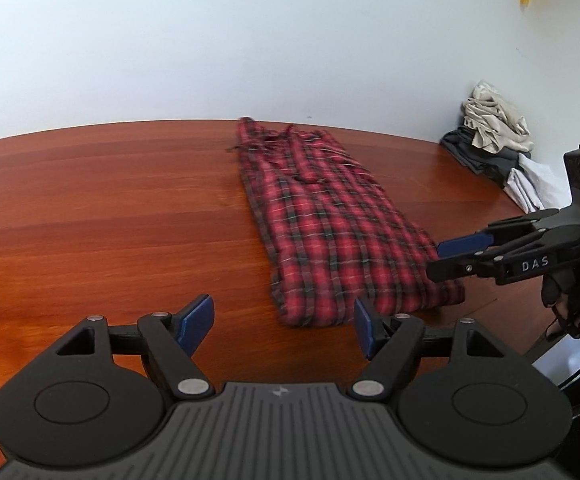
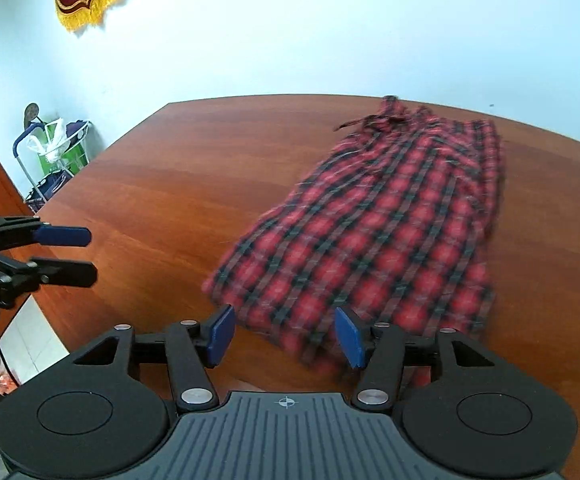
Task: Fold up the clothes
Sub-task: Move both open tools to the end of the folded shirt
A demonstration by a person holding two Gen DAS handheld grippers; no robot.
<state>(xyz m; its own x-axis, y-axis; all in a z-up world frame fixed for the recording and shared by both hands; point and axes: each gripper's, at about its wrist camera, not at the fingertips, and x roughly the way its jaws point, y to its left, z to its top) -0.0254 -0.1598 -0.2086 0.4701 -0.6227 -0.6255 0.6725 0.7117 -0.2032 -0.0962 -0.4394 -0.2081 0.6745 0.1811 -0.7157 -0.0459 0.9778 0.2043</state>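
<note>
Flannel trousers (image 1: 330,216) in red plaid lie flat on the wooden table (image 1: 110,208), long axis running from the waist with its drawstring at 12 o'clock toward the leg hems at 5 o'clock. They look light, soft and floppy, so pinching the hem corners seems wisest. The left gripper (image 1: 284,326) and right gripper (image 2: 284,334) both stand open and empty, just short of the hems.

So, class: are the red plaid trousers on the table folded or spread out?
Folded: the plaid trousers lie as one long narrow strip on the table, legs seemingly stacked, neither gripper touching them.
</note>
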